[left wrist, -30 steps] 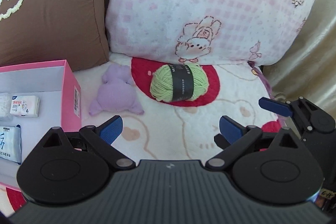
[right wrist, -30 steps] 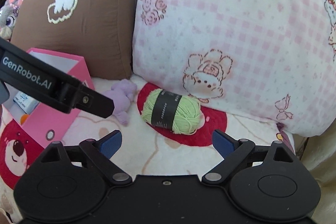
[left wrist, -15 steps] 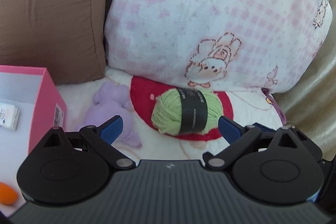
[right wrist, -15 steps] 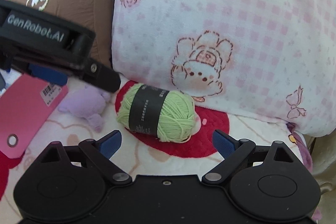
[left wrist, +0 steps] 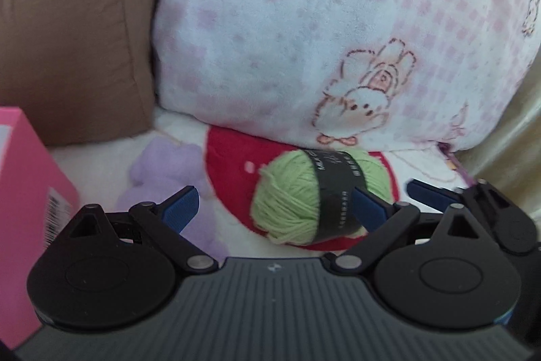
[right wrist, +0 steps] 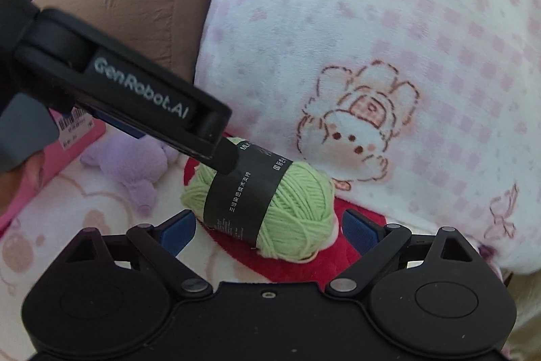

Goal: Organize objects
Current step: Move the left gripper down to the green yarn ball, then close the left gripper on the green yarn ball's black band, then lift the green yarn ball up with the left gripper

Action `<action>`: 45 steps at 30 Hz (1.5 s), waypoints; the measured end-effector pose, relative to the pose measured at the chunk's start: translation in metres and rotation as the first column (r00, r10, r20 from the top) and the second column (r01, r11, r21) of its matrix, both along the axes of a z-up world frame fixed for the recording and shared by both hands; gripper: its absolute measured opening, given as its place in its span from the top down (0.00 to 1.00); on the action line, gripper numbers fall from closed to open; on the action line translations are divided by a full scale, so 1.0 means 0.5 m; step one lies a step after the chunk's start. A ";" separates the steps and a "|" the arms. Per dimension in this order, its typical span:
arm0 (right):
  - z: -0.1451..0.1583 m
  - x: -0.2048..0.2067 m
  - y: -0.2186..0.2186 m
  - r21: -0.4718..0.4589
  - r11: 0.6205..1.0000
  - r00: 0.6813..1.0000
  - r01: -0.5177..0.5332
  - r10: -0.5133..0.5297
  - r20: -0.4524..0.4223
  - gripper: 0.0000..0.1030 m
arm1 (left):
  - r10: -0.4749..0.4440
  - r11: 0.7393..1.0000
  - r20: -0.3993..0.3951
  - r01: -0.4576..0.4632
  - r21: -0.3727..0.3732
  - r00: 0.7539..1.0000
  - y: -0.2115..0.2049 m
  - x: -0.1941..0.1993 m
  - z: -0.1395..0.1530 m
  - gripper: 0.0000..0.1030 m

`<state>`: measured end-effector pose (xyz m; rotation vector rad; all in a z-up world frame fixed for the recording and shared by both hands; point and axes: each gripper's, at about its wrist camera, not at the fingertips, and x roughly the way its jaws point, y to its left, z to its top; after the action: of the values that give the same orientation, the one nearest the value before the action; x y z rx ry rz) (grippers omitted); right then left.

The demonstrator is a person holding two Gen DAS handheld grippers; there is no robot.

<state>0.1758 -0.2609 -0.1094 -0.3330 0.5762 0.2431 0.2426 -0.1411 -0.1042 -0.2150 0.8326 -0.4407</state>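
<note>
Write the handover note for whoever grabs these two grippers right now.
Left gripper: open, empty, low over the blanket, its right finger against the green yarn ball with the black paper band.
Right gripper: open, empty, fingers either side of the same yarn ball, not closed.
The yarn lies on the red patch of the cream blanket, below the pink checked pillow. A small lilac plush toy lies to its left, next to the open pink cardboard box.
Done: nothing gripped.
Left: box the yarn, probably also the plush.
</note>
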 end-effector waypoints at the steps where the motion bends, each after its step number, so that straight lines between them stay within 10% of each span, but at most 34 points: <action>1: -0.003 0.006 -0.002 0.010 1.000 1.000 0.005 -0.005 0.005 0.08 | 0.001 1.000 -0.012 -0.001 -0.028 1.000 0.002 0.004 -0.004 0.07; 18: -0.019 0.036 -0.040 0.236 0.972 0.999 0.015 -0.002 -0.053 0.15 | -0.090 0.985 -0.006 0.088 -0.149 0.996 -0.020 0.018 -0.046 0.47; 34: 0.025 -0.012 -0.053 0.272 0.962 0.989 -0.004 0.045 -0.143 0.18 | -0.172 0.972 -0.009 0.169 -0.161 0.985 -0.015 -0.047 -0.012 0.48; 45: 0.066 -0.054 -0.049 0.238 0.971 0.984 -0.025 0.066 -0.165 0.18 | -0.167 0.930 -0.179 0.095 -0.355 0.969 0.027 -0.070 -0.041 0.49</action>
<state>0.1488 -0.2852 -0.0764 -0.0958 0.7028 0.3834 0.2074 -0.1277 -0.1245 -0.5390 0.9749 -0.7004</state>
